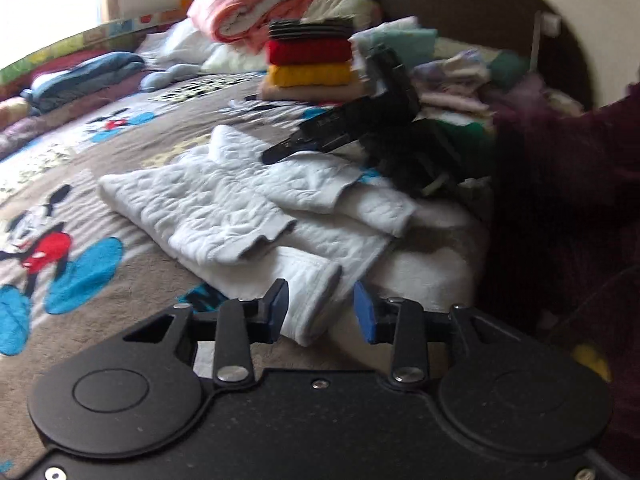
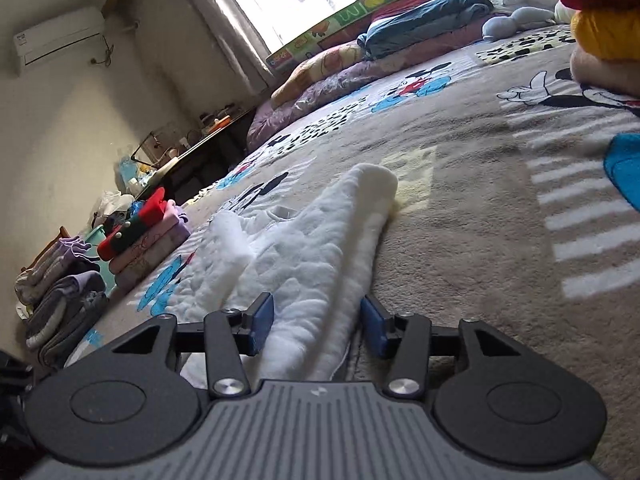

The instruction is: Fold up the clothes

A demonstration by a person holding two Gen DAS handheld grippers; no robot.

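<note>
1. Left wrist view: a white quilted garment is seen lying partly folded on a cartoon-print blanket. The left gripper is spread wide, a cuff end lying between its blue pads, nothing pinched. Only one layer might be caught, and the fold pulled apart.

2. Right wrist view: the right gripper is likewise spread over the garment's edge. The blanket might be pinched along with the thick fabric.

The bed is covered with a grey-brown blanket printed with cartoon mice. A white quilted garment lies on it, partly folded. A stack of folded clothes stands behind it, and pillows and a blue bundle lie near the far edge.
</note>
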